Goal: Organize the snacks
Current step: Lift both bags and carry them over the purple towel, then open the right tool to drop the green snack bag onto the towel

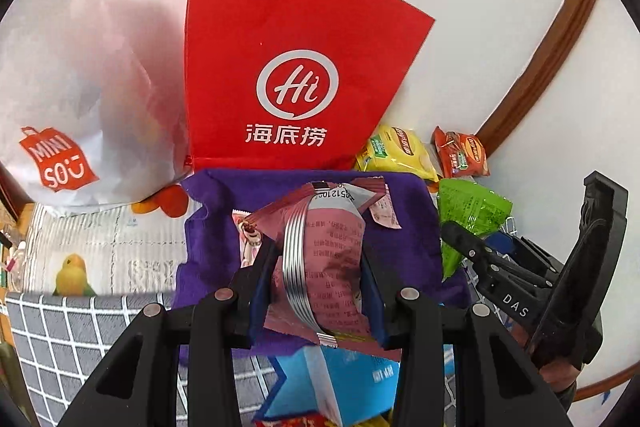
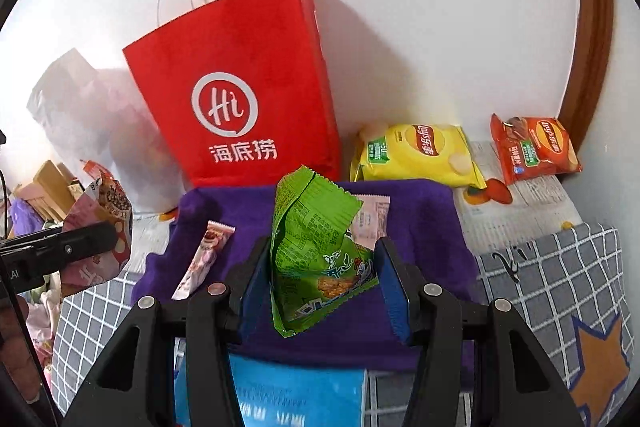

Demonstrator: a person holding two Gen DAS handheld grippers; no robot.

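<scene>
Two packets, pink and green, each between clamped fingers.

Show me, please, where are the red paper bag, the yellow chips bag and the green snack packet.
red paper bag (image 2: 240, 75): right wrist view, on its front panel above the logo.
yellow chips bag (image 2: 420, 155): right wrist view, on its printed front.
green snack packet (image 2: 316, 247): right wrist view, on its middle, between the gripper fingers.
</scene>
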